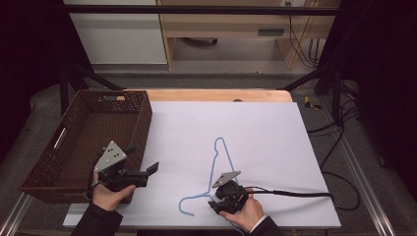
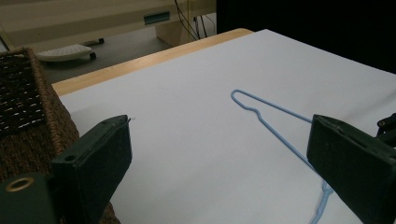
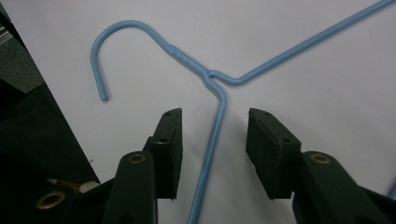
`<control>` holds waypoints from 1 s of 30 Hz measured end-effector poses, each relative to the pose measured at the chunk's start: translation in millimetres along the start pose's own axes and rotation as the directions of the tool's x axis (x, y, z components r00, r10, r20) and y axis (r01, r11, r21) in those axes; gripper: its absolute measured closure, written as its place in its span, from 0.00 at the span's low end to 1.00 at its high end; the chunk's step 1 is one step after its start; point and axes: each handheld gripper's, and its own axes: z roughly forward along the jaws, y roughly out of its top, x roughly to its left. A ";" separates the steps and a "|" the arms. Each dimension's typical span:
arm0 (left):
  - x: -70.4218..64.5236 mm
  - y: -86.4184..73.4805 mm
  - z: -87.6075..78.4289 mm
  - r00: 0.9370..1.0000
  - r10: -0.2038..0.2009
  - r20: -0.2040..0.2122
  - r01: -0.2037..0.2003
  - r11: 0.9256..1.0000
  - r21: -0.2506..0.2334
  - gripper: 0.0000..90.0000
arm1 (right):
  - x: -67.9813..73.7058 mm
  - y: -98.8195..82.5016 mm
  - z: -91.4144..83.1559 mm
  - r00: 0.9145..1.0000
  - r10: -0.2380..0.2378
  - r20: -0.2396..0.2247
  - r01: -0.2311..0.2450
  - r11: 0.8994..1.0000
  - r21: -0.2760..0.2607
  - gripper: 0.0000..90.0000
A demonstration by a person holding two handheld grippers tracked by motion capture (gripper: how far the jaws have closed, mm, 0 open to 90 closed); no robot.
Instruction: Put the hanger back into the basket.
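Hanger [image 3: 215,135] wire between right gripper [image 3: 214,140] fingers, parted, not touching; left gripper [image 2: 219,158] wide.

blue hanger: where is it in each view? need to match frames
High view: blue hanger lies lower centre on the white sheet, hook nearest the person.
Left gripper view: right of centre, a far corner loop.
Right gripper view: centre, one arm between the open jaws.
Shared landmark: white sheet.
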 end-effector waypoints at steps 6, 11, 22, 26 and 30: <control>-1.1 -0.4 1.2 1.000 0.003 0.002 -0.003 1.000 0.004 0.07 | 2.9 -0.2 4.2 1.000 0.001 0.020 -0.002 0.999 0.036 0.75; -1.7 -0.6 1.7 1.000 0.002 0.003 -0.002 1.000 0.005 0.07 | 9.3 1.1 5.5 0.997 -0.012 0.082 0.008 0.999 0.049 0.82; -5.3 -2.9 7.5 1.000 0.008 0.009 -0.008 1.000 0.022 0.07 | 10.2 2.2 5.4 0.996 0.037 0.086 -0.042 0.997 0.065 0.96; -6.7 -3.7 8.9 1.000 0.006 0.012 -0.006 1.000 0.024 0.07 | 9.9 2.9 5.2 0.993 0.075 0.091 -0.081 0.995 0.066 0.96; -8.1 -4.5 10.5 1.000 0.010 0.017 -0.011 0.999 0.031 0.07 | 9.2 3.2 4.9 0.991 0.103 0.086 -0.109 0.992 0.064 0.97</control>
